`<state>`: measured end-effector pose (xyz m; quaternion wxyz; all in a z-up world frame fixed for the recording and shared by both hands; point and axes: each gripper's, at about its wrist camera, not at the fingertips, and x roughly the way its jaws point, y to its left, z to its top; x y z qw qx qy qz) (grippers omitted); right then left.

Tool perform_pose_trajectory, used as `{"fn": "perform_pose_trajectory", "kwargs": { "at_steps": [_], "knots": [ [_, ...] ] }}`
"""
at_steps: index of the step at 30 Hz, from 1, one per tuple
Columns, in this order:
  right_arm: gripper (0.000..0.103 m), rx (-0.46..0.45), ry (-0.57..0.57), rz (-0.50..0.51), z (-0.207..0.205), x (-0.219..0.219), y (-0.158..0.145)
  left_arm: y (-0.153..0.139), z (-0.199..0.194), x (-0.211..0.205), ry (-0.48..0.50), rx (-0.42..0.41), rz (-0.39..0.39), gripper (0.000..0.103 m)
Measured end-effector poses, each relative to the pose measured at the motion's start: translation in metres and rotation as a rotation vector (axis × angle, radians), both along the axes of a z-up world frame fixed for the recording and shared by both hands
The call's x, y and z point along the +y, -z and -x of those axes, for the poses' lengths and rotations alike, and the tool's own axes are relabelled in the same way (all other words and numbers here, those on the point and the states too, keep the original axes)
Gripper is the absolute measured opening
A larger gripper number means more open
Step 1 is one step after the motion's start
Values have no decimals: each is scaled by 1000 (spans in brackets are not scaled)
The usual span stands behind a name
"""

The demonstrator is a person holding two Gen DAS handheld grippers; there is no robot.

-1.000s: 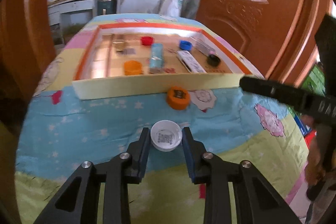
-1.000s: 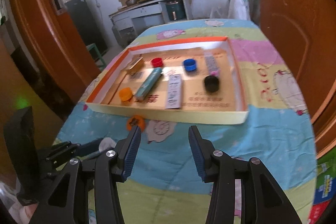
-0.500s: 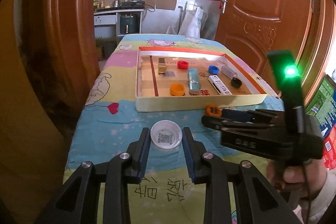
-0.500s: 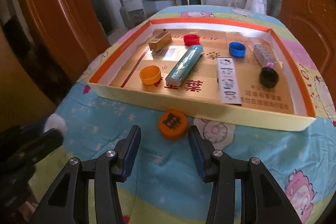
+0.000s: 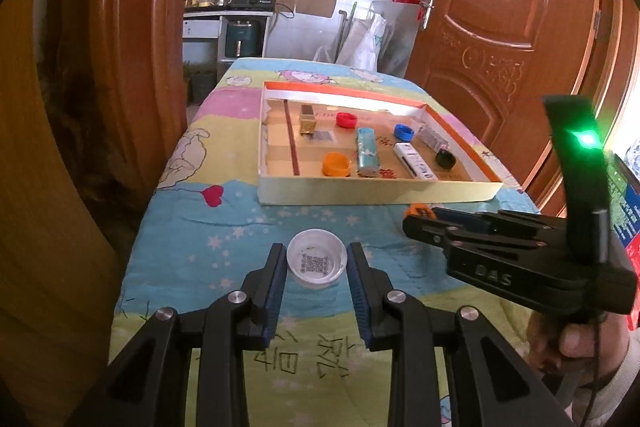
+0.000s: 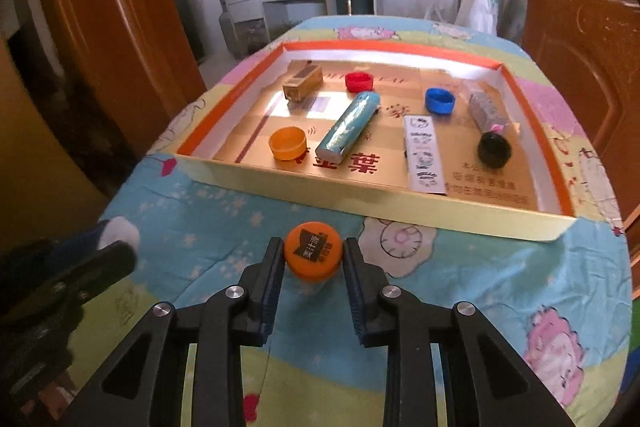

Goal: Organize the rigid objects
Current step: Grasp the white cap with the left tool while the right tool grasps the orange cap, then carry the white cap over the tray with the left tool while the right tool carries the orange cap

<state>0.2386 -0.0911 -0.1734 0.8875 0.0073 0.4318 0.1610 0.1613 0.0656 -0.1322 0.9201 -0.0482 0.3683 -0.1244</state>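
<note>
My left gripper (image 5: pixel 317 259) is shut on a white bottle cap (image 5: pixel 316 262), held just above the patterned cloth. My right gripper (image 6: pixel 313 259) has its jaws around an orange printed cap (image 6: pixel 313 256) on the cloth, the pads at its sides, with a thin gap on the right. In the left wrist view the right gripper (image 5: pixel 416 221) sits over that orange cap (image 5: pixel 416 209). Beyond is a shallow cardboard tray (image 6: pixel 384 205) with orange rim, holding caps, a teal tube (image 6: pixel 348 127) and a white box (image 6: pixel 423 155).
In the tray lie an orange cap (image 6: pixel 288 143), red cap (image 6: pixel 359 81), blue cap (image 6: pixel 440 101), black cap (image 6: pixel 494 150), a small wooden box (image 6: pixel 303 83) and a grey roll (image 6: pixel 486 111). Wooden doors stand left and right. The table edge drops off at left.
The right gripper has moved forward so its jaws now flank the orange cap and have narrowed. The left gripper still holds the white cap and has pulled back and swung its view.
</note>
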Motion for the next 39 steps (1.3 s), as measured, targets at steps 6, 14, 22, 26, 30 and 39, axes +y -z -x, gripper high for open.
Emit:
{"fn": "perform_pose_trajectory", "kwargs": {
  "at_steps": [6,14,22,26,30,39],
  "knots": [
    [30,-36,9,0,17,-16,-20,-9,4,-8,17,-26,11,31],
    [30,-65,43,-2,31,-41,-38,-31,-1,-19,51,-64,31,31],
    [30,-110,79,8,27,-65,-60,-54,-20,-28,56,-102,15,31],
    [30,-124,94,14,22,-75,-67,-63,-31,-32,64,-119,-8,31],
    [30,-141,105,23,14,-83,-75,-68,-44,-35,72,-122,-23,31],
    [30,-184,85,78,-9,-86,-88,-71,-70,-44,89,-108,-58,31]
  ]
}}
